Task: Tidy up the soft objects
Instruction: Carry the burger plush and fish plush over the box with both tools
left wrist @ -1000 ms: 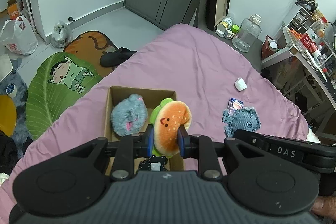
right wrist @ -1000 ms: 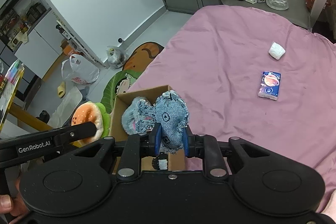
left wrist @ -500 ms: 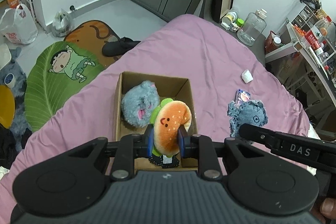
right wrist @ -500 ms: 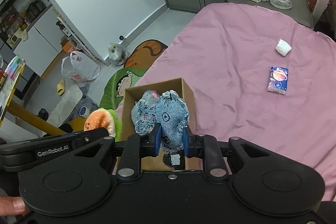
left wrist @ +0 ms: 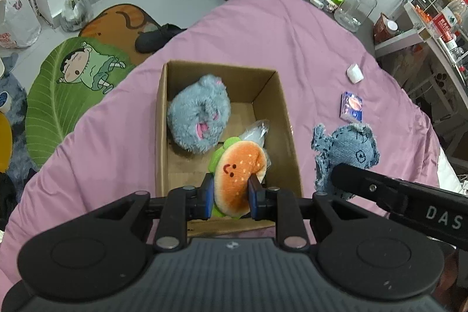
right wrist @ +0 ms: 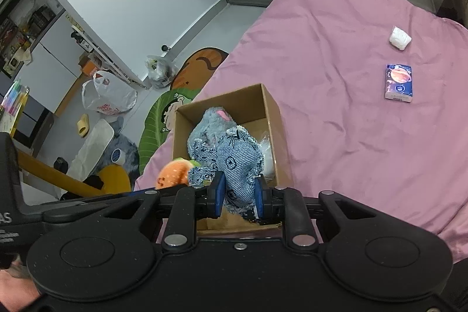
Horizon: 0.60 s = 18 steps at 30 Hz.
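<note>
An open cardboard box [left wrist: 280,95] [right wrist: 272,110] lies on the pink bedspread [left wrist: 292,28]. Inside it rests a fluffy grey plush [left wrist: 197,119] [right wrist: 209,126] beside a clear plastic bag [left wrist: 256,133]. My left gripper [left wrist: 231,190] is shut on a burger plush [left wrist: 238,170] with a smiling face, hanging just above the box's near end. My right gripper [right wrist: 239,190] is shut on a denim plush [right wrist: 238,163] [left wrist: 346,149], held over the box's near right part. In the right wrist view the burger plush [right wrist: 172,174] shows at its left.
A blue tissue packet [left wrist: 351,108] [right wrist: 399,82] and a small white wad [left wrist: 354,73] [right wrist: 400,38] lie on the bed to the right of the box. A large clear jar [left wrist: 355,8] stands beyond the bed. Cartoon floor mats [left wrist: 73,78] and bags lie left.
Both grippers have sunk toward the box with their plush toys. The box now looms larger and its floor shows, and the burger plush hangs over the near end.
</note>
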Each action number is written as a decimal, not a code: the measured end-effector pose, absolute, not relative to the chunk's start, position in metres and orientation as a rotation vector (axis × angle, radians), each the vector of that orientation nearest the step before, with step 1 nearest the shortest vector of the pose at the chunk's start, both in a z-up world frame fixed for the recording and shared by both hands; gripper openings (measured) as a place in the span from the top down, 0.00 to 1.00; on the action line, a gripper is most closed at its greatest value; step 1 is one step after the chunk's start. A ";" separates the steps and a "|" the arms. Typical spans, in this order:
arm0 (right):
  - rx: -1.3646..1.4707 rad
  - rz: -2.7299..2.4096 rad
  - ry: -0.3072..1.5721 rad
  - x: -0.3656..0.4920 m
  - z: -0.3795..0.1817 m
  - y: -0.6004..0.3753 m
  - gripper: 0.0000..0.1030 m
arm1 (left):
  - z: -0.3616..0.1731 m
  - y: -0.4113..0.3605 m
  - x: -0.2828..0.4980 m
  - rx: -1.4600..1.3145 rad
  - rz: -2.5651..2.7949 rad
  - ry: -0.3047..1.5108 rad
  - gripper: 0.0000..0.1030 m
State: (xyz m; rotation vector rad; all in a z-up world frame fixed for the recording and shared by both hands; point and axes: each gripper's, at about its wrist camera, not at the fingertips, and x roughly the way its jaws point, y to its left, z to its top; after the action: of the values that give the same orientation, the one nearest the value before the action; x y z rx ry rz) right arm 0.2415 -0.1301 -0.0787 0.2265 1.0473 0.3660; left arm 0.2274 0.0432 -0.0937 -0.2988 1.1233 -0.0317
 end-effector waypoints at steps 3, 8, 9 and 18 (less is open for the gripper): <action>0.227 0.361 1.057 0.242 -0.084 -0.128 0.80 | -0.101 0.044 0.230 -0.297 -0.029 1.137 0.78; 0.224 0.352 1.073 0.243 -0.091 -0.128 0.79 | -0.115 0.049 0.236 -0.300 -0.015 1.160 0.78; 0.222 0.350 1.076 0.243 -0.092 -0.128 0.79 | -0.118 0.050 0.237 -0.302 -0.012 1.166 0.78; 0.223 0.341 1.094 0.245 -0.098 -0.127 0.79 | -0.138 0.049 0.247 -0.282 0.005 1.216 0.77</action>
State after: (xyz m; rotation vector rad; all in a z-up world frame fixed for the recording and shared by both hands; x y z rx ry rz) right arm 0.2445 -0.1268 -0.0978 0.2235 1.0944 0.3405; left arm 0.2469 0.0490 -0.1383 -0.2820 1.2160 0.0053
